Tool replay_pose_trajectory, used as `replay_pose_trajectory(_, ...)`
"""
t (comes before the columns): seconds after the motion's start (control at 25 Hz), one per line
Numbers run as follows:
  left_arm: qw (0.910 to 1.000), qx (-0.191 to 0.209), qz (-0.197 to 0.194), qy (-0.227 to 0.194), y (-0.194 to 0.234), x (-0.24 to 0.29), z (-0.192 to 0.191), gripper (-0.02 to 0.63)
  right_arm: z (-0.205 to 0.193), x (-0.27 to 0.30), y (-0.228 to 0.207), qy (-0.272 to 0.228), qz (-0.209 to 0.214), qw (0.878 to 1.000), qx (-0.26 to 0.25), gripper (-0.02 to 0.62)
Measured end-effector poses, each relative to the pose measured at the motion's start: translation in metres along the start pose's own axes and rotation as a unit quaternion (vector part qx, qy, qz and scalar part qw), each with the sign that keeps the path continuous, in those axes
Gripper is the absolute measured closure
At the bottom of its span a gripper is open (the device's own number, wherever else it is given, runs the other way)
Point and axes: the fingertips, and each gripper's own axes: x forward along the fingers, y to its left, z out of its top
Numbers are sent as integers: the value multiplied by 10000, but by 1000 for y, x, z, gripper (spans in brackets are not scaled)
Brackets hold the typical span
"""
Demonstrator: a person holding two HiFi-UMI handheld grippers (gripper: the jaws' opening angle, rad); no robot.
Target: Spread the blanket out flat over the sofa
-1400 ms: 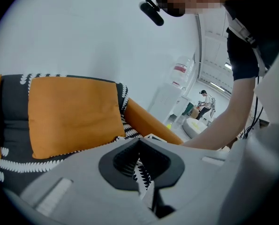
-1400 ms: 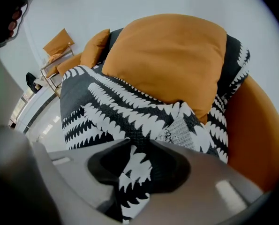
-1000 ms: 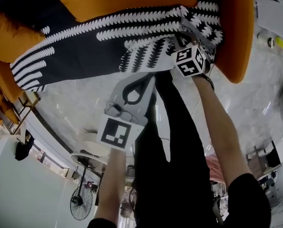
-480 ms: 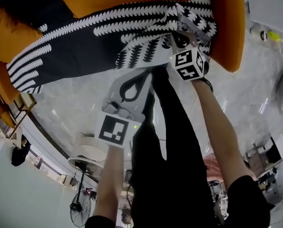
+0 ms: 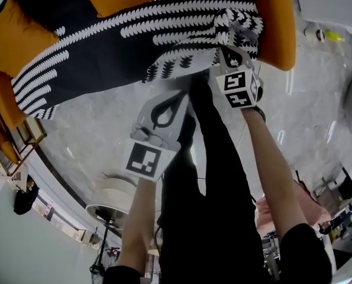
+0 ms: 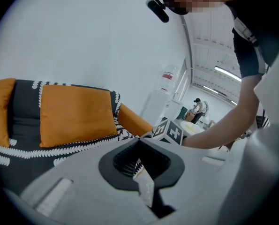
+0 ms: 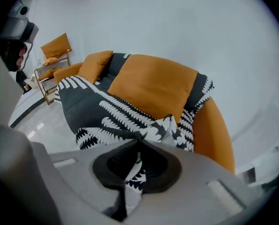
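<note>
Orange sofa (image 5: 277, 25) on glossy pale floor (image 5: 93, 138); black-and-white blanket (image 5: 99, 55) draped across its seat, orange cushions (image 7: 153, 86) resting on it along the far side.

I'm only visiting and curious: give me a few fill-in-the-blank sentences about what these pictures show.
1. The sofa is ___.
2. The blanket draped over it is black and ___.
3. The left claw hangs above the shiny ___, just short of the sofa.
Missing words: orange; white; floor.

Floor (image 5: 99, 129) lay open on the near side; the sofa's armrest (image 5: 276, 22) closed the right, a back cushion (image 7: 153, 86) the far.
</note>
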Motion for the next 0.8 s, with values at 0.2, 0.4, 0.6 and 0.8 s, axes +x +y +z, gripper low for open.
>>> replay_pose_trajectory(0.2,9995,251,-206,24,-24,-29,-7,600,-21,-41,15,-62,-228,9994,270,572)
replay_pose_trajectory(0.4,9987,316,-376,103,-37,-47,-20,600,-49,-67,25,-12,-470,9971,592,574)
replay_pose_trajectory(0.6,9965,541,-599,195,-64,-50,-33,600,-73,-95,30,16,-530,9962,689,577)
replay_pose_trajectory(0.8,9930,636,-947,290,-95,-47,-41,600,-95,-125,29,79,-651,9951,742,578)
